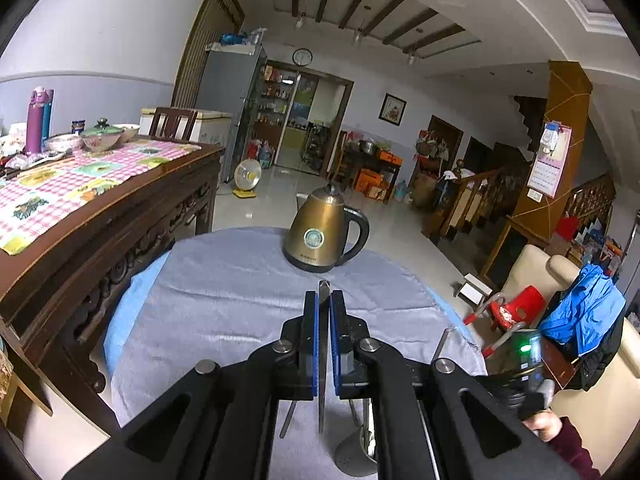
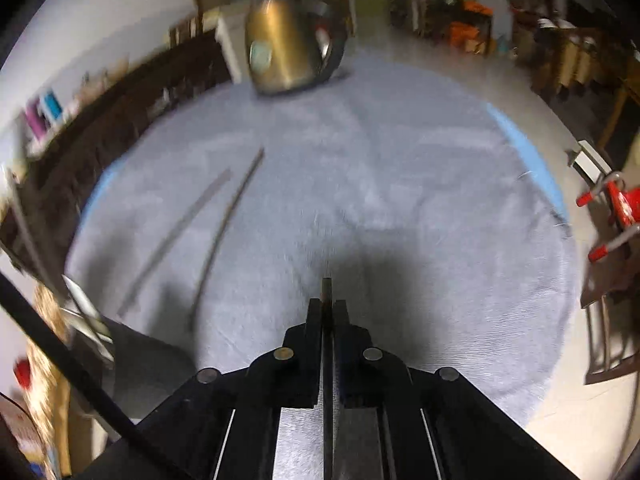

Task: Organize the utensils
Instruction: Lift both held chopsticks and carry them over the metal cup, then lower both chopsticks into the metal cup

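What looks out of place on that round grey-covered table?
Two thin metal utensils lie loose and askew on the grey cloth, angled differently rather than lined up. A brass-coloured kettle stands upright near the far edge. Nothing looks spilled or broken.

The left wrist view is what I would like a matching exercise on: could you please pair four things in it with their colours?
Things:
1. kettle
2. cloth on the round table
3. stool on the floor
4. flask on the long wooden table

Colours:
A. purple
B. golden brown
C. red
D. grey

Pairs: 1-B, 2-D, 3-C, 4-A
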Demonstrator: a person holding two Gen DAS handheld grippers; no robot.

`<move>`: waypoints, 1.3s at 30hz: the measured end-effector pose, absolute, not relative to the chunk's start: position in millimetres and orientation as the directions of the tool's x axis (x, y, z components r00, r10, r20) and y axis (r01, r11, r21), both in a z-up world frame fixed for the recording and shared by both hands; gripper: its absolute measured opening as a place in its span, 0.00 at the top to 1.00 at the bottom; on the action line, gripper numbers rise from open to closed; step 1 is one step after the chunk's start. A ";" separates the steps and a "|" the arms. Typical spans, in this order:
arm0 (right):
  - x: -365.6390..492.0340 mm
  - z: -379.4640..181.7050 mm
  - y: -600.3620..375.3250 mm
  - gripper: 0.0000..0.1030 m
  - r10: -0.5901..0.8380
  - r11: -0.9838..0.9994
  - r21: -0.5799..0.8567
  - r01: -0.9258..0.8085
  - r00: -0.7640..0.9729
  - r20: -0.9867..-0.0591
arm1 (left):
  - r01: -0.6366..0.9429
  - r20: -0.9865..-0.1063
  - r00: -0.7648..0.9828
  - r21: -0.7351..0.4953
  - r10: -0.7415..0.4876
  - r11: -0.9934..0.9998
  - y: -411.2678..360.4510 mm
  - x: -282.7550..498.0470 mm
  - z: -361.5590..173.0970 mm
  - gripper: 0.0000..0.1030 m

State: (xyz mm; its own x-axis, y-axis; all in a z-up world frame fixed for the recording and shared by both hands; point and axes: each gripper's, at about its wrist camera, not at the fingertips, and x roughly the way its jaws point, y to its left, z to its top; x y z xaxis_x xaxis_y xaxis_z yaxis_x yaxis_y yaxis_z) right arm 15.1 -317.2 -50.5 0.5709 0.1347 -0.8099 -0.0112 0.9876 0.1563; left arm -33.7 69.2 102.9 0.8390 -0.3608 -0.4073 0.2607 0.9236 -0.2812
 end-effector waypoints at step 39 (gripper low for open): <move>-112.8 166.3 -244.2 0.95 0.215 0.961 0.224 -0.161 0.946 -0.241 | 0.372 -0.377 0.805 -0.282 -0.459 0.884 29.3 -67.8 132.6 0.95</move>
State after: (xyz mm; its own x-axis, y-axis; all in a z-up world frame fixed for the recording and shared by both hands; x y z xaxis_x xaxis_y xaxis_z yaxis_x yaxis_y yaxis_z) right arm -112.8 -244.2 166.3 0.9463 0.2152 -0.2412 -0.1615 0.9611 0.2240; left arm -67.8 29.3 132.6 0.8047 -0.4587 -0.3768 0.3719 0.8843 -0.2823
